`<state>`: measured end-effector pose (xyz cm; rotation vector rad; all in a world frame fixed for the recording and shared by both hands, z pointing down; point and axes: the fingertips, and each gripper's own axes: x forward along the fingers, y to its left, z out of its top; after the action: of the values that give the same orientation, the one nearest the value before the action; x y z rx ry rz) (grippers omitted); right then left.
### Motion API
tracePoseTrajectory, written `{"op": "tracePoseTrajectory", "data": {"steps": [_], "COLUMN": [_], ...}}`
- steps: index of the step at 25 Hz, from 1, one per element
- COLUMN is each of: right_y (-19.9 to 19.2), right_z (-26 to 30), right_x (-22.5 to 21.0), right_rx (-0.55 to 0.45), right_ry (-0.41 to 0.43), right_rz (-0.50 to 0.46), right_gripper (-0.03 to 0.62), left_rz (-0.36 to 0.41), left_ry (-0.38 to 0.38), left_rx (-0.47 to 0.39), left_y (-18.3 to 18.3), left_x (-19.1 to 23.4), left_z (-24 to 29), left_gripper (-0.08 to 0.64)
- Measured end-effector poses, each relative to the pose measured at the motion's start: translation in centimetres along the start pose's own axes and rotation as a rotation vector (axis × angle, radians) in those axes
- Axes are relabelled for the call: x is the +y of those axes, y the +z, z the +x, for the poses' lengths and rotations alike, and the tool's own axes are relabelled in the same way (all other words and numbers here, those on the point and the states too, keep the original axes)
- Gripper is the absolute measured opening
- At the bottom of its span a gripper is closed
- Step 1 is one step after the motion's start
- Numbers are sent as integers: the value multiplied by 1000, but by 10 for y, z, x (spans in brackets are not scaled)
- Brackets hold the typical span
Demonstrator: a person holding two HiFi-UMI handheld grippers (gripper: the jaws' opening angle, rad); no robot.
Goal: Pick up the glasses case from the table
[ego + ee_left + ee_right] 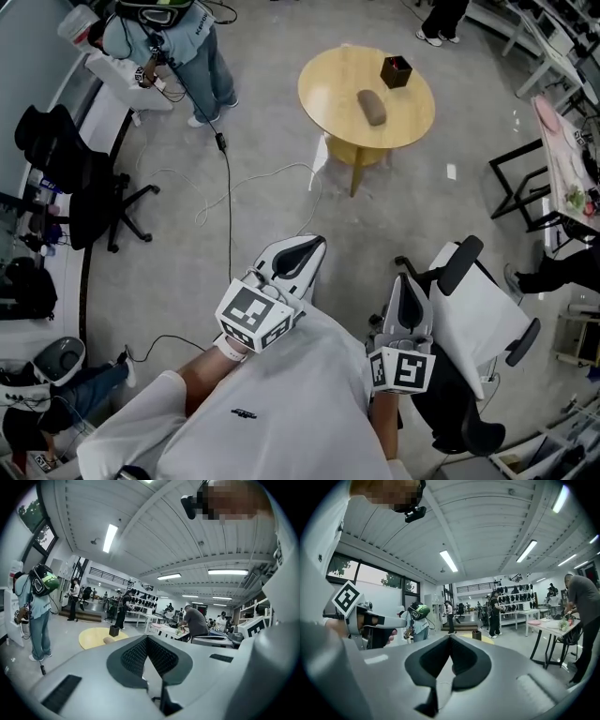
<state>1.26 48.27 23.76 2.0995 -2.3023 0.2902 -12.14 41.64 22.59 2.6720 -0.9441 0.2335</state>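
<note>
The brown oval glasses case point(372, 106) lies on a round yellow table point(337, 89) far ahead of me, beside a small black box point(396, 71). My left gripper point(314, 247) and right gripper point(409, 281) are held close to my body, well short of the table, both pointing toward it. Each has its jaws together with nothing between them. In the left gripper view the case point(108, 640) and table point(93, 638) show small, beyond the shut left gripper point(146, 637). The right gripper point(451, 636) looks past the black box point(476, 634) on the table.
A person with a headset point(173, 42) stands at the far left by a white desk. A cable point(230, 187) trails across the floor. A black office chair point(80, 183) stands left, a white and black chair point(473, 319) close on my right. Black-framed tables point(553, 159) line the right side.
</note>
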Motion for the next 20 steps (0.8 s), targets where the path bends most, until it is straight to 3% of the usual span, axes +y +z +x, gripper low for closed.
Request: {"op": "tracePoseTrajectory", "data": {"steps": [14,20], "right_y": [49,48], "right_z": [214,289], "right_x": [-19,-23], "right_rx": [-3,48], "right_ry": [-109,-133], "right_rz": [3,14], "right_gripper": [9,9], "left_rz": [-35,-95], "left_ry": [-21,-5], "left_rx": [-36,-35], "left_y": [93,102], "left_x": [182,255], "left_z": [110,140], "left_gripper": [6,6]}}
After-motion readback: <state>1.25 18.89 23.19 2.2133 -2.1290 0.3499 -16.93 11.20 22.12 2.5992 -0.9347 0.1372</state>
